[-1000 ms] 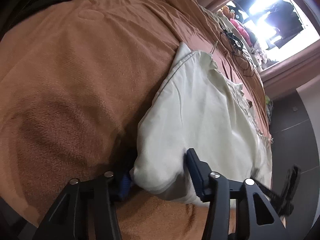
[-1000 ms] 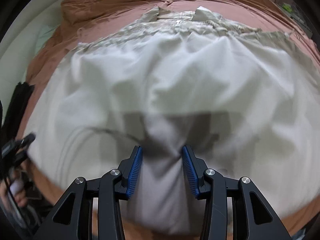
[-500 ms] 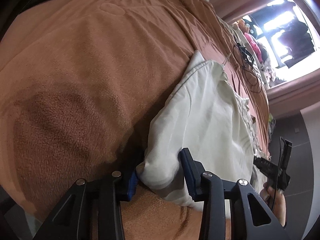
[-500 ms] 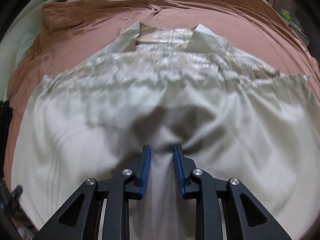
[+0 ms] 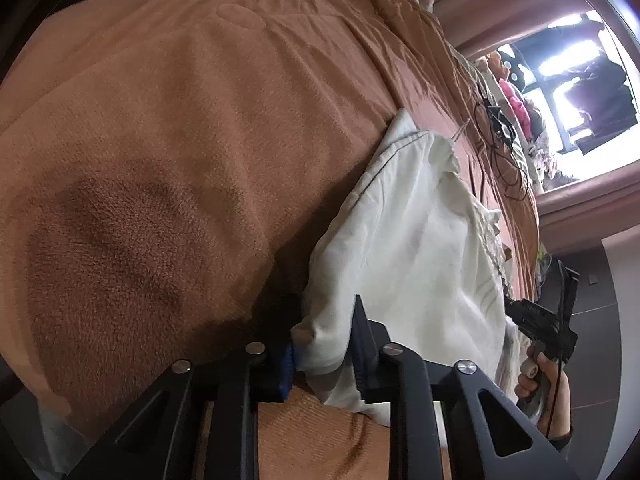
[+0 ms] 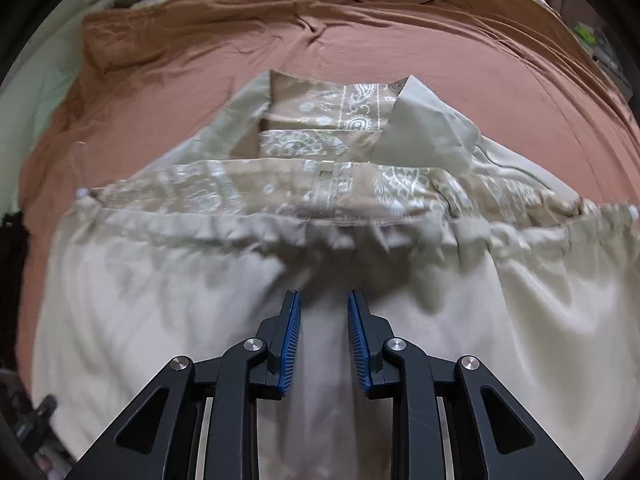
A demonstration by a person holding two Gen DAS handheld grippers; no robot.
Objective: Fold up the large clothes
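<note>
Cream dress (image 6: 400,304) lies on the brown bedspread (image 6: 360,52) — collar at twelve o'clock — its near hem pinched by the left gripper (image 5: 324,356), whose jaws have just been closing, and by the right gripper (image 6: 322,340), clamped on a fold.

Left gripper (image 5: 324,354), jaws just closed further, pinching a bunched corner of the white garment (image 5: 404,248) spread over a brown blanket (image 5: 160,152). At far right, a hand (image 5: 546,392) gripping the other black gripper (image 5: 548,316) beside the cloth's edge.
</note>
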